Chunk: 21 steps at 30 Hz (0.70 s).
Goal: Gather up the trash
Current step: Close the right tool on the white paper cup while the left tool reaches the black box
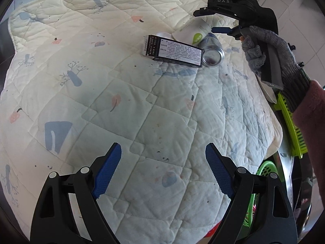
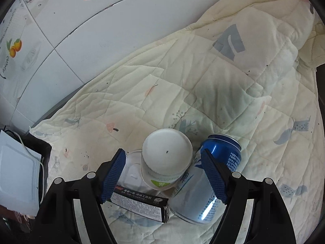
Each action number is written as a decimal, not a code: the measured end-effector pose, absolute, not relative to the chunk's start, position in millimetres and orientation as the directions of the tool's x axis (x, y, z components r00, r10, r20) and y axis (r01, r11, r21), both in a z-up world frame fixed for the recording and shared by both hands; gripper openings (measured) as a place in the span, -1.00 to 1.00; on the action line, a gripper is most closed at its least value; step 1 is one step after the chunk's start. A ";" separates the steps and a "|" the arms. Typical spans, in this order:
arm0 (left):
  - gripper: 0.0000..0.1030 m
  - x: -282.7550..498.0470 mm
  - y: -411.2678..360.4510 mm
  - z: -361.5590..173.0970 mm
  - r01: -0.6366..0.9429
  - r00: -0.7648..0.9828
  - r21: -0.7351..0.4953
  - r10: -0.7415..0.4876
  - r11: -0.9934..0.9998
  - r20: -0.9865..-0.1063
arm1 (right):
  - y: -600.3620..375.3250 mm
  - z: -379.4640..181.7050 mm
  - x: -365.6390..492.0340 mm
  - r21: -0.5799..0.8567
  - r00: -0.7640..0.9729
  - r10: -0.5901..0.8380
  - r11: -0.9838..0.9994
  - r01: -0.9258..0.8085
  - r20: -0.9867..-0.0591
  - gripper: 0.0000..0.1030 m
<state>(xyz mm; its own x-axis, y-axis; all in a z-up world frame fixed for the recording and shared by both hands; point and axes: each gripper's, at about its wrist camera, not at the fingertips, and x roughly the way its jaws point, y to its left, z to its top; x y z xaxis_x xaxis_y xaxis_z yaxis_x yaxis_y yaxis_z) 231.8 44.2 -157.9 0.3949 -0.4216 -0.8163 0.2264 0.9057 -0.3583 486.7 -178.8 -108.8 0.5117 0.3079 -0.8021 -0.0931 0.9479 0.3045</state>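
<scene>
- Far left of the right wrist view: a white flat box (image 2: 18, 170) with a cord sits by the tiled wall (image 2: 67, 40), fruit prints and all.
- A cream quilt (image 1: 142, 105) covers the whole surface (speckled with dark spots).
- Left gripper (image 1: 163, 170) hangs over bare quilt, jaws wide apart, nothing between them.
- Mid-quilt, the trash cluster: black carton (image 1: 172, 51), lying flat, touching the tipped blue can (image 1: 213, 52).
- White cup (image 2: 167, 158) lies on its side between carton and can.
- Right gripper (image 2: 162, 174) is parted around that cup, pads not pressing.
- Far right: gloved hand (image 1: 270, 55), green baskets (image 1: 292, 126) beyond the quilt's edge.
</scene>
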 end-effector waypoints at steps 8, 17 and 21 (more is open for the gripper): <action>0.63 243.0 50.6 -157.6 0.231 0.400 -0.343 -0.411 0.910 -0.819 | -169.5 -124.2 500.2 0.316 0.469 0.319 0.945 -0.089 -0.824 0.11; 0.63 279.3 35.8 -143.2 0.338 0.434 -0.270 -0.404 0.902 -0.805 | -180.9 -98.7 476.0 0.329 0.529 0.328 0.939 -0.097 -0.783 0.03; 0.63 300.7 18.0 -137.7 0.426 0.464 -0.163 -0.369 0.890 -0.805 | -189.0 -76.6 456.5 0.317 0.552 0.326 0.941 -0.114 -0.767 0.03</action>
<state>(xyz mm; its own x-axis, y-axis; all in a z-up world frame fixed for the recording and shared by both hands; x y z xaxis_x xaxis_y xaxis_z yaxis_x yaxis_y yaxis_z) 300.7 18.0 -137.7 0.4645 -0.3694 -0.8049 0.4256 0.8901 -0.1629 456.5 -189.0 -76.6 0.5522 0.3258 -0.7674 -0.1145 0.9414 0.3173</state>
